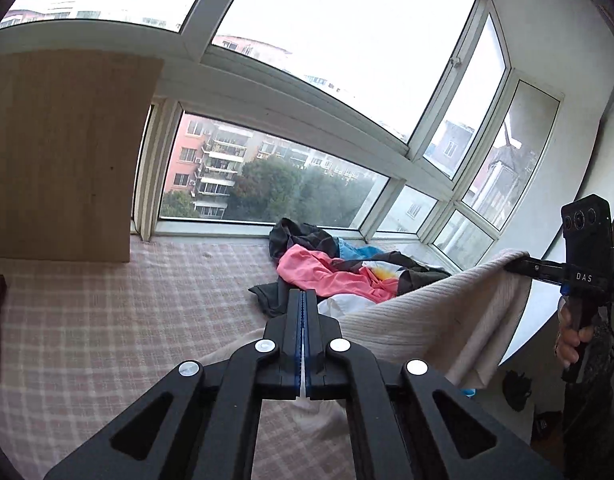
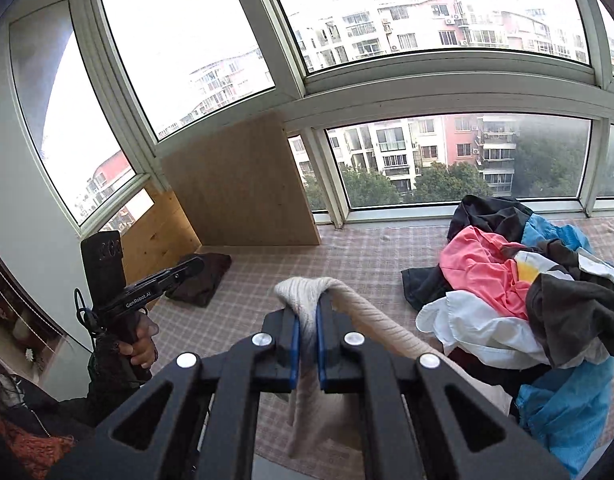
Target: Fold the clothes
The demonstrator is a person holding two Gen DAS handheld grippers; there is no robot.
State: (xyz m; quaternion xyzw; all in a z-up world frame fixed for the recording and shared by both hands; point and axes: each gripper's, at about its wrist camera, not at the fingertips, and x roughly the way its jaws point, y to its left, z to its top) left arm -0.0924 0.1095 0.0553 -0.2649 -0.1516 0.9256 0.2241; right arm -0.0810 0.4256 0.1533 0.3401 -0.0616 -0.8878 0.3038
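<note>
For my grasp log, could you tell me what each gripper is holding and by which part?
Both hold the cream ribbed garment by its upper edge: the left gripper pinches one end, the right gripper a bunched corner.

"DAS" on right gripper body; "GenRobot.AI" on left gripper side, small, probably read right.

You've got a cream ribbed garment, pink-and-white checked cover, pink top, blue cloth, black grippers with blue pads

Checked bed cover bears heaped clothes and, apparently, a dark folded garment.
</note>
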